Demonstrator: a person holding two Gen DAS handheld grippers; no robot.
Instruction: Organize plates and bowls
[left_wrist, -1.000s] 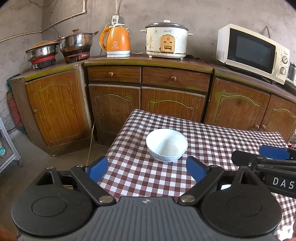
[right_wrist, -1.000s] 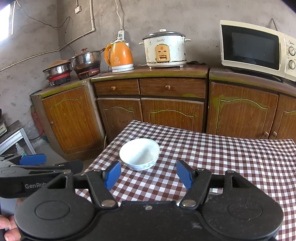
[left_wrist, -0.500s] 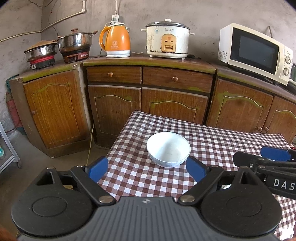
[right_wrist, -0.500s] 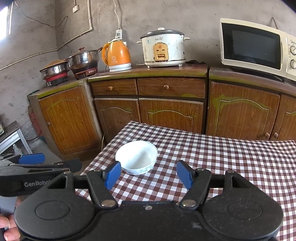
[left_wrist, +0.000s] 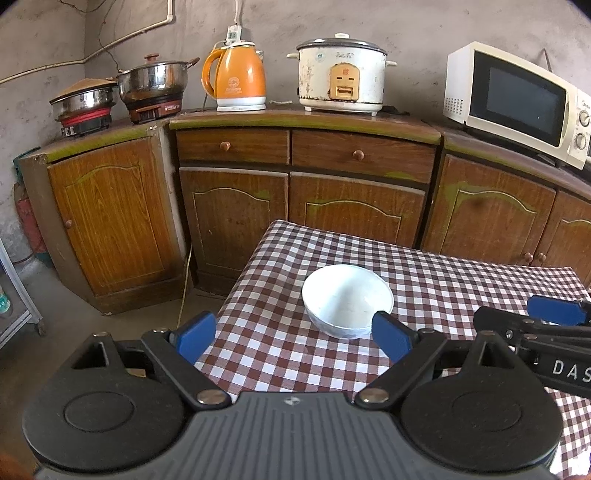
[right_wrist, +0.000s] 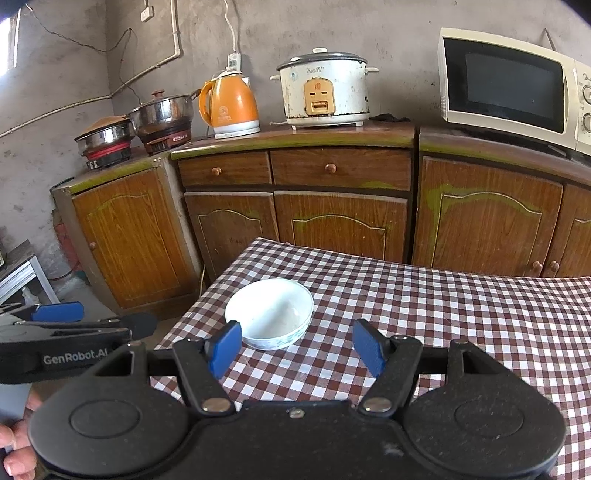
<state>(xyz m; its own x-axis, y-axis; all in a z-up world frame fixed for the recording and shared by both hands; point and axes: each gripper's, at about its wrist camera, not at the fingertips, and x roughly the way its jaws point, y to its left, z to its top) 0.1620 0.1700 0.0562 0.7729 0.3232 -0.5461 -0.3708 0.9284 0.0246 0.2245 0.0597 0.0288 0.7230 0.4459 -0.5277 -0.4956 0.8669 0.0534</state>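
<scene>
A white bowl (left_wrist: 347, 299) stands empty and upright on the brown-and-white checked table (left_wrist: 461, 280), near its far left corner. My left gripper (left_wrist: 293, 334) is open, blue pads wide apart, just short of the bowl, whose near rim sits by the right pad. In the right wrist view the same bowl (right_wrist: 269, 312) lies ahead and to the left of my right gripper (right_wrist: 297, 349), which is open and holds nothing. The right gripper's side (left_wrist: 535, 325) shows at the right edge of the left wrist view; the left gripper's side (right_wrist: 74, 332) shows at the left edge of the right wrist view.
Wooden cabinets (left_wrist: 240, 214) run behind the table. On the counter stand two steel pots (left_wrist: 151, 85), an orange kettle (left_wrist: 236, 79), a white rice cooker (left_wrist: 341, 74) and a microwave (left_wrist: 517, 99). Bare floor (left_wrist: 92, 332) lies left of the table. A hand (right_wrist: 14, 450) shows at bottom left.
Both grippers have crept slightly forward toward the bowl, which sits lower and larger in both views. Neither gripper's jaws have changed.
</scene>
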